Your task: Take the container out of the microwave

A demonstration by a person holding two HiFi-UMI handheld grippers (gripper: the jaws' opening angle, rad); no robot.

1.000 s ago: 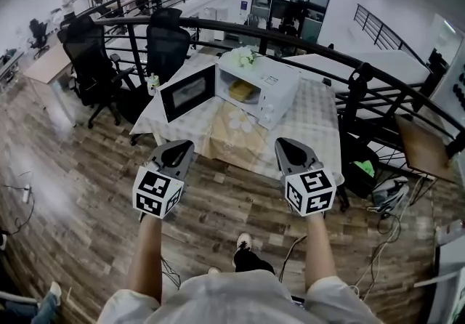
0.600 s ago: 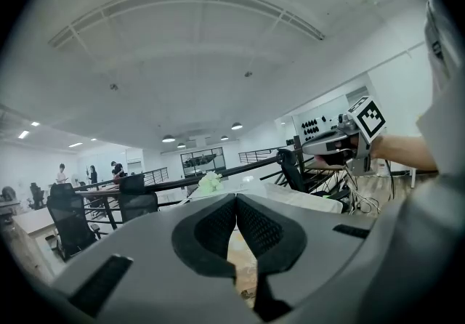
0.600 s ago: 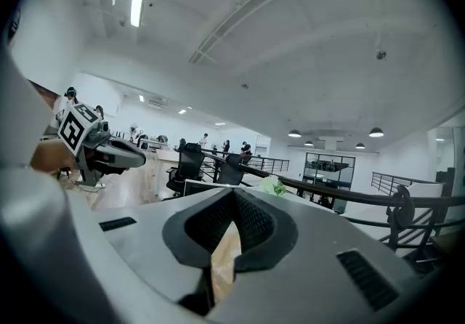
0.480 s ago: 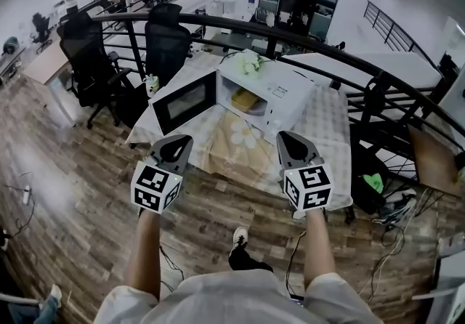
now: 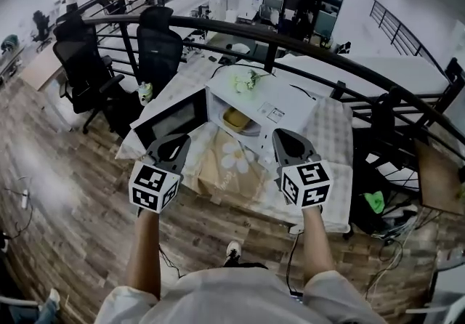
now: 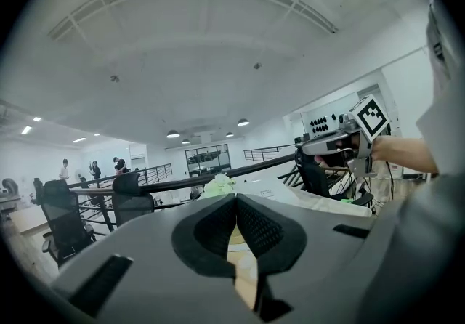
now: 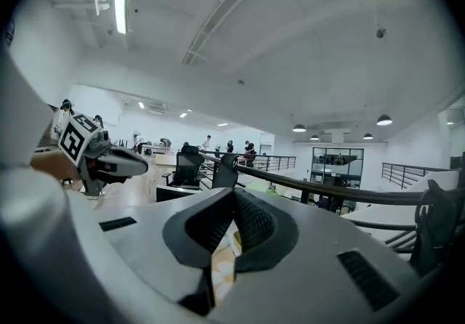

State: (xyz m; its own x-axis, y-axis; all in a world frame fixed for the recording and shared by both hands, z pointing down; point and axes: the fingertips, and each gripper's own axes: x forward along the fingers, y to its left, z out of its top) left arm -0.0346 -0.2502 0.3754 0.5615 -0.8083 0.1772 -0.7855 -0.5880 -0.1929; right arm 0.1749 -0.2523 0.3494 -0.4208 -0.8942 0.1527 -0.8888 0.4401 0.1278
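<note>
A white microwave point(image 5: 280, 103) stands on a cloth-covered table point(image 5: 323, 134) with its door point(image 5: 171, 118) swung open to the left. Inside its cavity sits a yellowish container point(image 5: 237, 118). My left gripper point(image 5: 176, 141) is held short of the open door, its jaws shut with nothing between them point(image 6: 236, 199). The right gripper point(image 5: 280, 135) hovers over the table's front right of the cavity, also shut and empty point(image 7: 234, 193). Both are apart from the container.
Flowers point(image 5: 247, 81) lie on the microwave's top. A small bottle point(image 5: 144, 90) stands at the table's left corner. Black office chairs point(image 5: 160, 46) and a curved black railing point(image 5: 305, 43) stand behind the table. Cables and a green object point(image 5: 374, 201) lie on the floor at right.
The table and microwave have come nearer in the head view, now lying just past the jaws. Both grippers keep the same pose, shut.
</note>
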